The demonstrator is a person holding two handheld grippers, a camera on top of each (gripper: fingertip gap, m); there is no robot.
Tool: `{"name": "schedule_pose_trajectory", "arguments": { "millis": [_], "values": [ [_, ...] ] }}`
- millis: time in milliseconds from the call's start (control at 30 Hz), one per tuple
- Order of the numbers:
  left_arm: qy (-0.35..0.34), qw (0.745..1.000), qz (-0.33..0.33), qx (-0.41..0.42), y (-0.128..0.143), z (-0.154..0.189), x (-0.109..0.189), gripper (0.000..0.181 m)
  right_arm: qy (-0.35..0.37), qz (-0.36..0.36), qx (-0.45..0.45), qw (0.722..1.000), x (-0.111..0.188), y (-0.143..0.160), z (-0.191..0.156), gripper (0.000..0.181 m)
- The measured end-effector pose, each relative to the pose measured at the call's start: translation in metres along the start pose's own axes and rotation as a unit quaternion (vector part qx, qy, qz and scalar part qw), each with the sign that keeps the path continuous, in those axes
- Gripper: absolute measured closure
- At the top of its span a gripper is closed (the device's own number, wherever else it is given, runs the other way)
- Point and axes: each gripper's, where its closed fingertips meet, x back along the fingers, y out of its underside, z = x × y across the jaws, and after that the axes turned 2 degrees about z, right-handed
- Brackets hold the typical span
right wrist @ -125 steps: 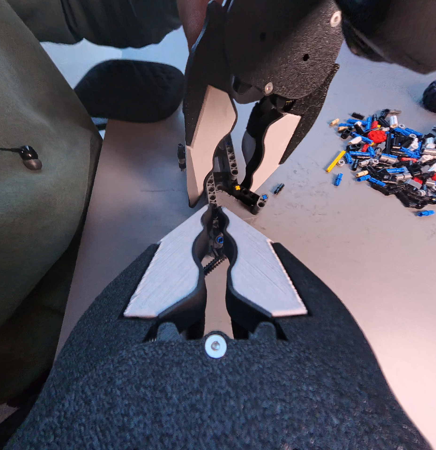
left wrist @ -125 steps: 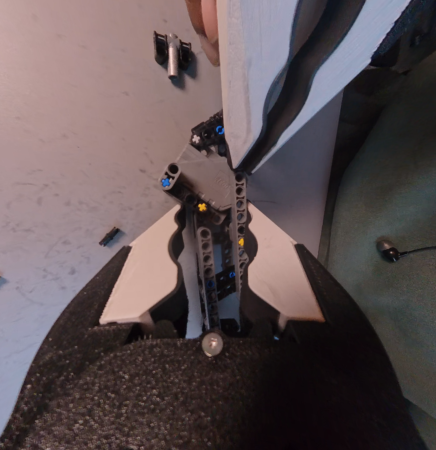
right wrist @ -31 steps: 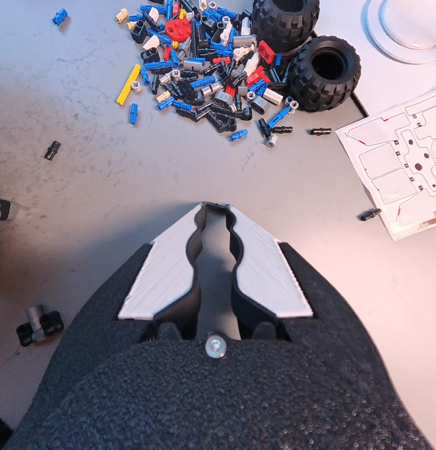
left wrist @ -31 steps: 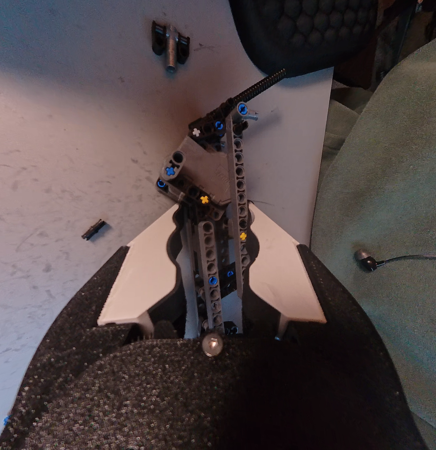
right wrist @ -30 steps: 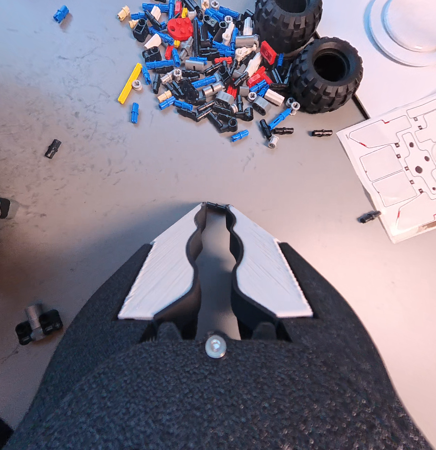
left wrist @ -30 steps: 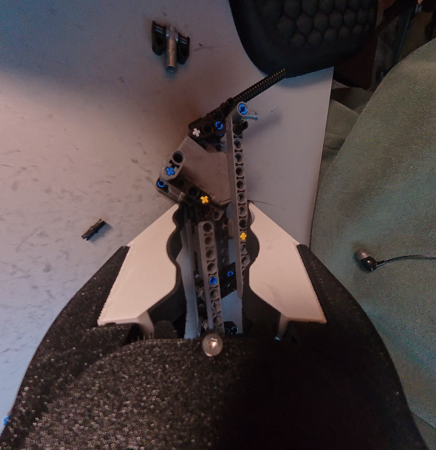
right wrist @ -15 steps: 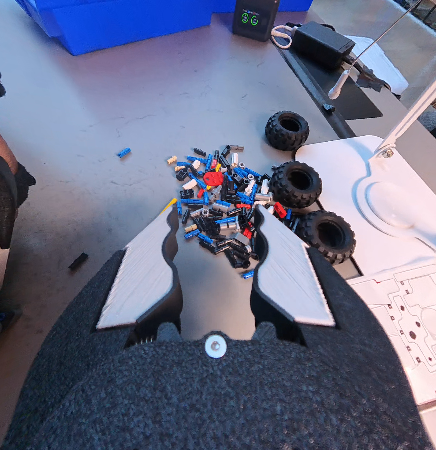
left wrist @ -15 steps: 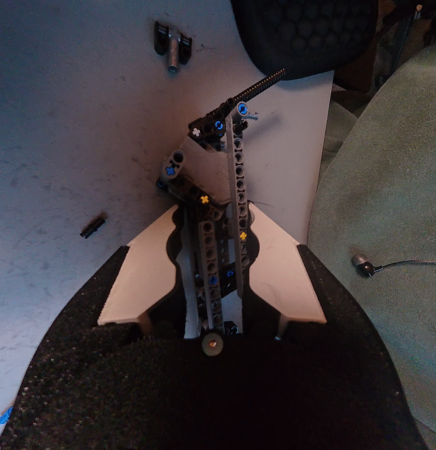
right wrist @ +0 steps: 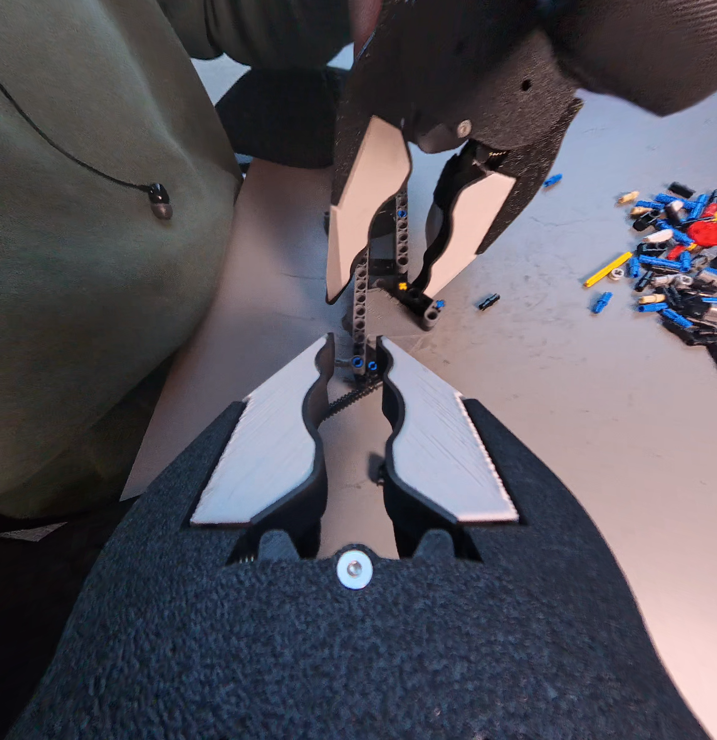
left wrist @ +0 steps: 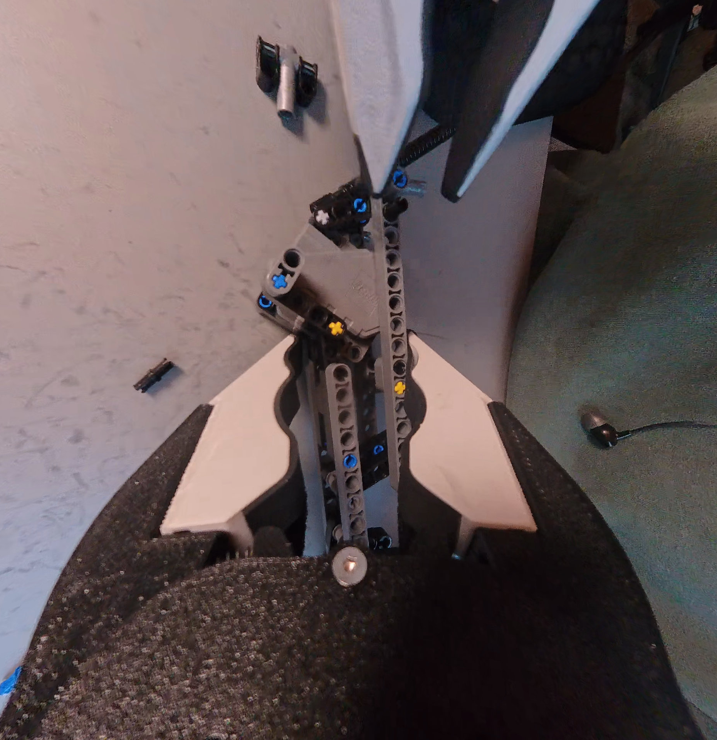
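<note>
We see open grey worktop (right wrist: 549, 420) to the right of the two claws, bare up to a loose heap of small blue, black and red plastic building pieces (right wrist: 681, 260) at the far right edge. A single short black pin (right wrist: 489, 302) and a blue pin (right wrist: 601, 301) lie between. On the other side a person's olive-green fabric garment (right wrist: 88, 240) closes off the worktop's edge, leaving little room there. The left claw (right wrist: 380, 296), clamped on a grey beam-and-panel assembly (left wrist: 388, 296), fills the middle. The right claw (right wrist: 354, 340), spread, seems to straddle the assembly's end; motion blur leaves contact unclear. Beyond sit a black-and-grey axle connector piece (left wrist: 286, 78) and another small black pin (left wrist: 153, 375), with bare surface around them.
</note>
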Motion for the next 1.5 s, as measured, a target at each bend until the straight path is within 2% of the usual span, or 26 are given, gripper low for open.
{"name": "schedule_pose_trajectory", "arguments": {
  "millis": [200,467,533,667,700,733,767,833,900,1033,1100,1200,1333,1500],
  "values": [
    [-0.01,1.0,-0.008,0.001,0.0,0.0,0.0,0.132,0.081,-0.068,0.02,0.994,-0.009,0.012,0.003,0.175],
    [-0.036,0.999,-0.022,-0.006,0.0,0.0,-0.001,0.133,0.129,-0.178,0.07,0.973,-0.01,0.012,0.002,0.179],
    [-0.045,0.999,-0.025,-0.009,0.002,-0.001,-0.001,0.135,0.141,-0.162,0.059,0.975,-0.01,0.011,0.002,0.18],
    [-0.078,0.996,-0.043,-0.022,0.004,-0.002,-0.002,0.138,0.147,-0.085,-0.013,0.985,-0.01,0.009,0.002,0.18],
    [-0.077,0.996,-0.047,-0.019,0.004,-0.003,-0.003,0.138,0.151,-0.051,-0.023,0.987,-0.008,0.003,0.002,0.18],
    [-0.075,0.996,-0.048,-0.017,0.004,-0.003,-0.003,0.138,0.132,0.046,-0.049,0.989,0.002,-0.027,-0.004,0.18],
    [-0.074,0.996,-0.049,-0.017,0.004,-0.003,-0.003,0.138,0.129,0.1,-0.057,0.985,0.018,-0.05,-0.006,0.181],
    [-0.075,0.996,-0.051,-0.018,0.004,-0.003,-0.003,0.138,0.176,0.068,0.013,0.982,0.035,-0.048,-0.005,0.18],
    [-0.071,0.996,-0.047,-0.015,0.003,-0.002,-0.002,0.138,0.182,0.1,-0.007,0.978,0.045,-0.047,-0.003,0.179],
    [-0.069,0.997,-0.039,-0.014,0.002,-0.001,-0.003,0.136,0.282,0.114,-0.05,0.951,0.071,-0.021,0.054,0.178],
    [-0.066,0.997,-0.034,-0.012,0.002,-0.001,-0.003,0.134,0.311,0.101,-0.038,0.944,0.069,-0.011,0.087,0.178],
    [-0.063,0.998,-0.028,-0.008,0.002,0.0,-0.004,0.132,0.329,0.062,0.001,0.942,0.046,-0.007,0.14,0.178],
    [-0.072,0.997,-0.028,-0.011,0.003,0.0,-0.005,0.132,0.324,0.072,0.052,0.942,0.01,-0.032,0.195,0.177],
    [-0.078,0.997,-0.02,-0.012,0.003,0.001,-0.006,0.13,0.291,0.071,0.09,0.95,-0.023,-0.055,0.216,0.138]
  ]
}}
